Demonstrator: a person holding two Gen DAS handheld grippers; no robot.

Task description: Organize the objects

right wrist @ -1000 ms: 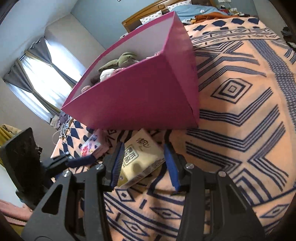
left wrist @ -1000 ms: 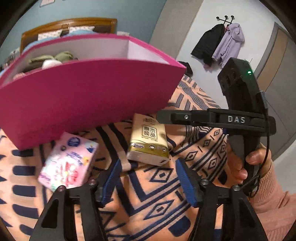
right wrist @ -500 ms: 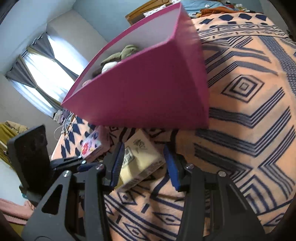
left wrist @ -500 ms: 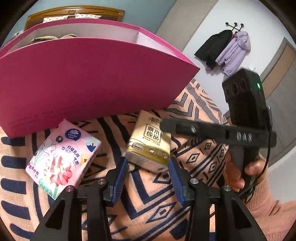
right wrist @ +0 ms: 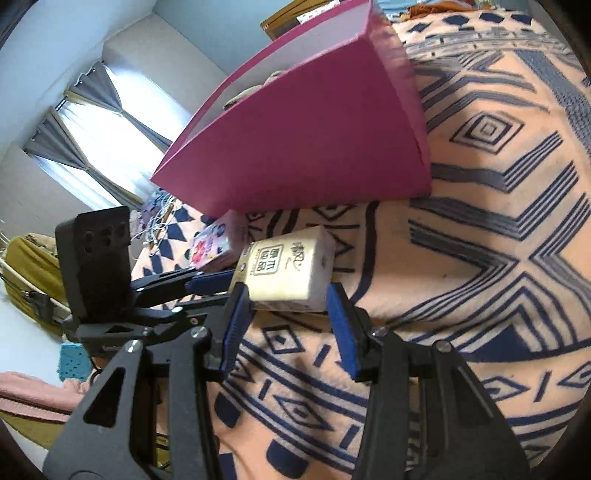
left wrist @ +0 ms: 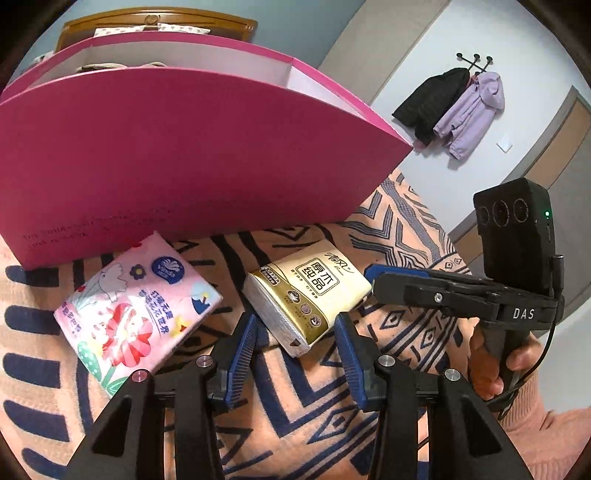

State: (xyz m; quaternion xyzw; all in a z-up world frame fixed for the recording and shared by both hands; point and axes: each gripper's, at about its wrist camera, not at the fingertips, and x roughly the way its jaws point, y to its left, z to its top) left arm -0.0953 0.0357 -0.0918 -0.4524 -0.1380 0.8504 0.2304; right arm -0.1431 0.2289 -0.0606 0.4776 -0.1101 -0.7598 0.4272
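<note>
The left gripper is seen at the bottom centre of its own view, its blue pads narrowly parted; the jaws have just been closing, and only the near corner of the gold tissue pack lies between the tips, with no contact shown. The right gripper is likewise held apart at the bottom of its view, its pads flanking the same pack at the near edge; whether they press on it cannot be told. In the left view the right gripper is seen from the side at the right, marked "DAS" and held by a hand in a pink sleeve.

A pink floral tissue pack lies just left of the gold one, printed with Chinese characters and a blue round logo. Chinese characters are also printed on the gold pack. A large magenta box stands behind both packs, filling the upper left; soft items are partly seen inside it.

Everything rests on an orange blanket with navy geometric lines. A wooden headboard is seen at the top, a black jacket and a lilac jacket hang on wall hooks at the upper right, and a curtained window is seen at the left of the right view.
</note>
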